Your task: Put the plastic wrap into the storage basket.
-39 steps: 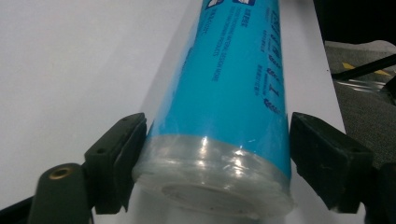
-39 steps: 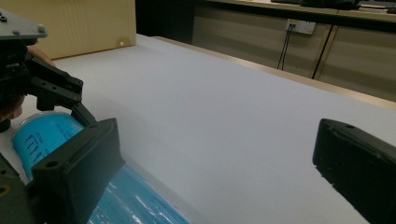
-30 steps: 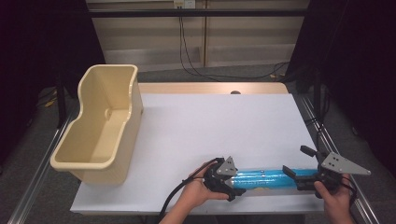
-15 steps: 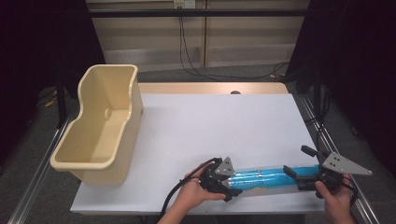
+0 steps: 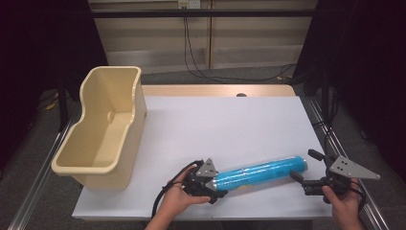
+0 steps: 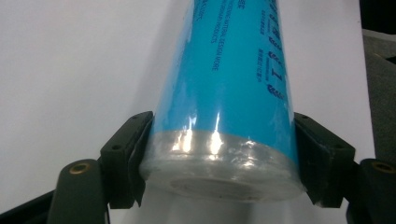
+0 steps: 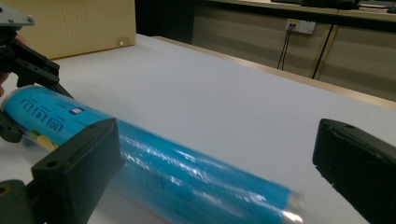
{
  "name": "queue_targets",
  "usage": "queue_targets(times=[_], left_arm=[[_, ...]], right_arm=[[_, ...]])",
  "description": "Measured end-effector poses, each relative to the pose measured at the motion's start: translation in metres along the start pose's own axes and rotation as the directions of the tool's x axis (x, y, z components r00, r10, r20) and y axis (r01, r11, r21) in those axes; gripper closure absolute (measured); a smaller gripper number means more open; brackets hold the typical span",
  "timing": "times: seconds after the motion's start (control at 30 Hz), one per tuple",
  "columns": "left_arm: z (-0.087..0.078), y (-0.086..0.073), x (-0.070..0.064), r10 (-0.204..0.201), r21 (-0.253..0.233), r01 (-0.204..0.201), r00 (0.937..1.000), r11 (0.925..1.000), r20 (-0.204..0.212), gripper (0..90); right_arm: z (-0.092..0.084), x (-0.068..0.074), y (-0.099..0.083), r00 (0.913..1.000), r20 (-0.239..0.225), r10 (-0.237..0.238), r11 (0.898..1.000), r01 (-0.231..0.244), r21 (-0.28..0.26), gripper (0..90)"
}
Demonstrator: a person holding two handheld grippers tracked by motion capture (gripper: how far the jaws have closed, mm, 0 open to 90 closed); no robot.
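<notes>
Left tool point(image 5: 207, 183) sits at the near edge of the surface point(image 5: 230, 124), its jaws clamped on one end of a long blue roll point(image 5: 261, 171) wrapped in clear film. In the left gripper view the roll's capped end point(image 6: 219, 163) is seated squarely between the two black pads, one on each side, which looks like a grip chosen to hold the cylinder by its rim so it cannot spin or slip. From that tool the roll runs away to the right and slightly farther from the person; whether it rests on the white surface or rides a little above it cannot be told.

Right tool point(image 5: 320, 181) stands just beyond the roll's other end, jaws spread wide and touching nothing. In the right gripper view the blue roll point(image 7: 177, 172) passes low between its open jaws, blurred, with the left tool point(image 7: 21, 56) seen at its far end. Judging by this, the right tool is lined up to take the free end so the long roll can be carried level by both hands.

Farther off, well to the left of the left tool and beyond it, a cream plastic bin point(image 5: 103, 129) stands open and empty at the surface's left edge, possibly the roll's destination.
</notes>
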State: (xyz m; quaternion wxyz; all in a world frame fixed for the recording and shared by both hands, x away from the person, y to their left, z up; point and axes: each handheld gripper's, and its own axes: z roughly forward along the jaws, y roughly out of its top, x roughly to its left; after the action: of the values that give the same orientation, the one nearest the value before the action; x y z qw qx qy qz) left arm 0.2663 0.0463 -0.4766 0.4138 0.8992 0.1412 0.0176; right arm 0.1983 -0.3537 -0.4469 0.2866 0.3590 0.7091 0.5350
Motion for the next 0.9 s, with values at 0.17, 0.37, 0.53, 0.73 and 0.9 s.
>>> queue_targets(times=[0.17,0.37,0.53,0.73,0.9], left_arm=[[-0.022,-0.018,0.009,-0.052,-0.004,0.051,0.9971,0.9987,-0.055,28.0],[-0.049,-0.039,0.014,-0.095,-0.009,0.095,0.9884,0.9955,-0.118,27.9],[-0.07,-0.057,0.018,-0.128,-0.017,0.127,0.9793,0.9918,-0.157,27.9],[-0.088,-0.071,0.018,-0.143,-0.023,0.141,0.971,0.9897,-0.191,27.9],[-0.095,-0.078,0.018,-0.158,-0.029,0.155,0.9682,0.9874,-0.194,28.0]], right_arm=[[0.001,0.001,0.0,1.0,-0.002,0.0,1.0,0.0,0.0,0.7],[0.003,0.002,0.0,1.0,-0.009,-0.002,1.0,0.002,0.001,0.7],[0.004,0.002,0.0,0.9999,-0.01,0.0,1.0,0.0,0.006,0.7],[0.006,0.003,0.0,0.9999,-0.015,-0.004,1.0,0.004,0.007,0.7],[0.007,0.003,0.0,0.9998,-0.018,-0.005,1.0,0.005,0.007,0.7]])
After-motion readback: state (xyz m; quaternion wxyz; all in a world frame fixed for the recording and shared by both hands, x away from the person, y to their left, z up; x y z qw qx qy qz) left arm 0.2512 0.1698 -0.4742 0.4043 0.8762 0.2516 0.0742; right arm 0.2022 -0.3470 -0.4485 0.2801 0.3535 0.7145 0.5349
